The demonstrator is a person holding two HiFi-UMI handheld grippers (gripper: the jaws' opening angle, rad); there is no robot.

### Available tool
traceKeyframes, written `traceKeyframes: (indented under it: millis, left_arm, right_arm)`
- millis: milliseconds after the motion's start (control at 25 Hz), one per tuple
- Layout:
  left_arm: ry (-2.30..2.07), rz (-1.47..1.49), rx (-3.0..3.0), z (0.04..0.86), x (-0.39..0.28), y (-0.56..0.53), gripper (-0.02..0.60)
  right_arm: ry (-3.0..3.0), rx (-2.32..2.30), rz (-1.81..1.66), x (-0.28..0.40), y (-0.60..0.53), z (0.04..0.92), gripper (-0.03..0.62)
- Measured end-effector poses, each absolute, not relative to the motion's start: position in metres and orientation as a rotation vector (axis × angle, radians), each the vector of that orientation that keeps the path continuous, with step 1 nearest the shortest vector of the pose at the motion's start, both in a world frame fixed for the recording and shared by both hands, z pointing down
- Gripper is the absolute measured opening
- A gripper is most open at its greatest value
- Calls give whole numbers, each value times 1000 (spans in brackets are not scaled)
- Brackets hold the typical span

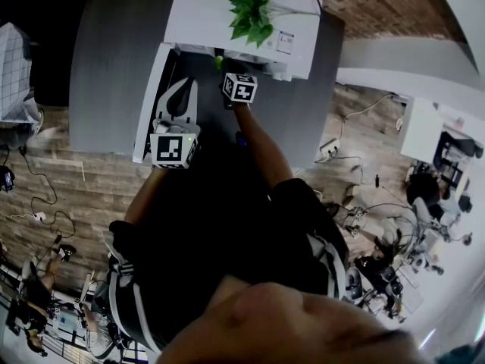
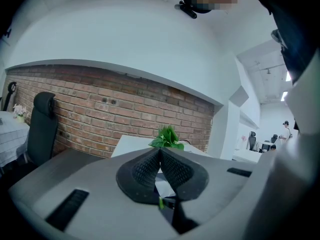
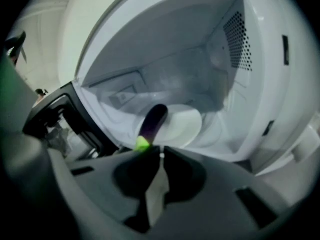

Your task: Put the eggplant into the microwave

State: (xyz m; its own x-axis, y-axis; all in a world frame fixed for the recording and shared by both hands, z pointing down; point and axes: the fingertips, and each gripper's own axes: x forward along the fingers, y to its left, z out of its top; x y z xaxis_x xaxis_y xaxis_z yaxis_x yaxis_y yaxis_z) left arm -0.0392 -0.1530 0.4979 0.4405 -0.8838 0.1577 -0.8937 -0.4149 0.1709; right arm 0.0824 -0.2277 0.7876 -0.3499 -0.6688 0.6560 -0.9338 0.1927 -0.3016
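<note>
Only my right gripper view looks inside the open microwave [image 3: 175, 39]: the dark purple eggplant [image 3: 152, 120] lies on the white plate [image 3: 189, 126], its green stem end just past the tips of my right gripper [image 3: 161, 150], whose jaws are pinched together. My left gripper [image 2: 160, 151], also clenched, faces a plant [image 2: 167, 137] and brick wall [image 2: 100, 114]. The head view alone shows the door [image 1: 148, 105] swung open leftward.

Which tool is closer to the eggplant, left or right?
Right. The right tool points into the open microwave, its tips right at the green end of the eggplant. The left tool is outside, by the open door, farther away.
</note>
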Motion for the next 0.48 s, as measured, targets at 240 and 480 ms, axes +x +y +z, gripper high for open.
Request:
traceKeyframes:
  millis: [240, 480]
  left_arm:
    - [-1549, 58, 2462, 499, -40, -155, 35]
    - [-1550, 67, 2458, 501, -41, -156, 35]
  right_arm:
    - [-2099, 1510, 970, 80, -239, 787, 49]
    - [-2102, 1510, 977, 78, -246, 787, 49]
